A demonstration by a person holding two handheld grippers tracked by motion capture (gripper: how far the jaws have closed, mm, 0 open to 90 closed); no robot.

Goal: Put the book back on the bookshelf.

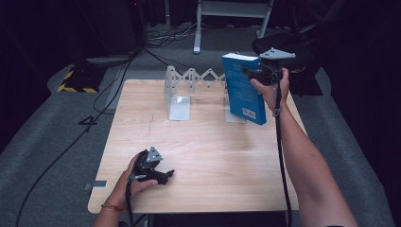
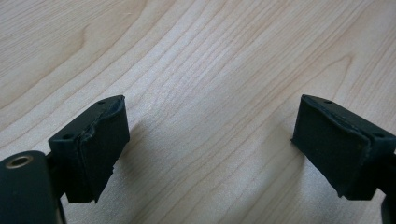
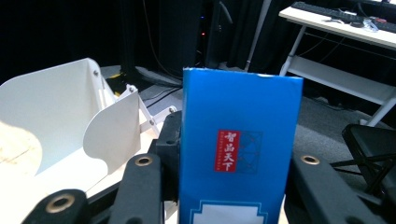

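Wooden table [image 1: 203, 156] lies under your left gripper [image 2: 210, 140], jaws apart with nothing between; your right gripper [image 1: 253, 73] is clamped on the book [image 1: 242, 87], rack [image 1: 189, 90] beside it.

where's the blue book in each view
high view: blue book upper right, tilted, held off the table by the right gripper.
left gripper view: bare wood table between its open jaws, no book.
right gripper view: book centre, upright between the jaws.
shared landmark: white folding bookend rack, left of the book.
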